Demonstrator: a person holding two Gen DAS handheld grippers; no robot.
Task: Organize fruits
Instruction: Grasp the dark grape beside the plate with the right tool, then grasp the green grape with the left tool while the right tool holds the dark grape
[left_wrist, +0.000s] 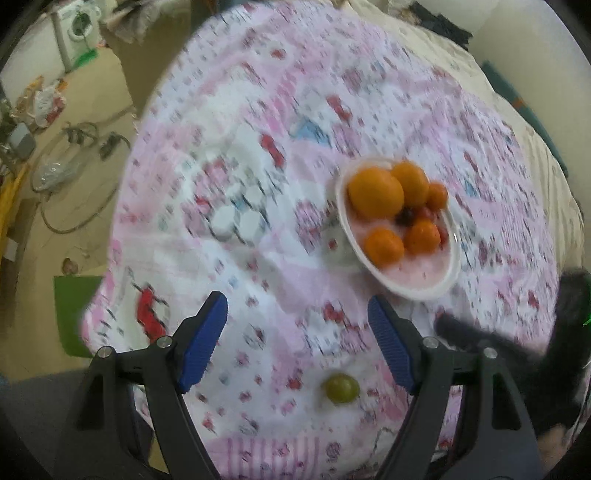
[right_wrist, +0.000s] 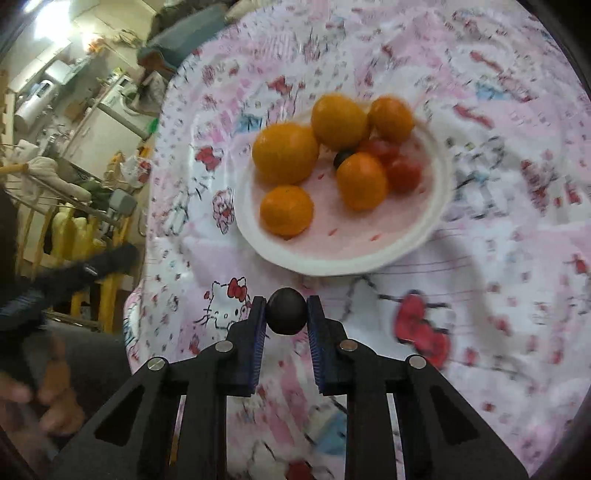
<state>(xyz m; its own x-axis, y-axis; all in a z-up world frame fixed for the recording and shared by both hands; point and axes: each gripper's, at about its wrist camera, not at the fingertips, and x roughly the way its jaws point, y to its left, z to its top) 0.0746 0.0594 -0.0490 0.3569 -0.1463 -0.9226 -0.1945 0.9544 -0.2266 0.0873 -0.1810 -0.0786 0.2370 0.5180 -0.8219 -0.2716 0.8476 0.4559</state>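
Pink cartoon-print bedspread (left_wrist: 258, 229) covers the bed. Left claw (left_wrist: 297, 343) hangs apart, empty, a green grape (left_wrist: 341, 387) just below it. Right claw (right_wrist: 286, 314) is clamped on a dark grape (right_wrist: 286, 311); the plate (right_wrist: 332, 258) of oranges (right_wrist: 286, 153) lies just ahead. Best lowered onto the bare near side, clear of the fruit.

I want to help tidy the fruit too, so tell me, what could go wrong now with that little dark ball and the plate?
1. The right gripper pinches the round dark fruit only at its fingertips; it could pop out and roll across the cloth.
2. The plate is already crowded with oranges and small red tomatoes; dropping the fruit from high up might bounce it off.
3. The green fruit lies loose between the open left gripper's fingers and could get nudged away.
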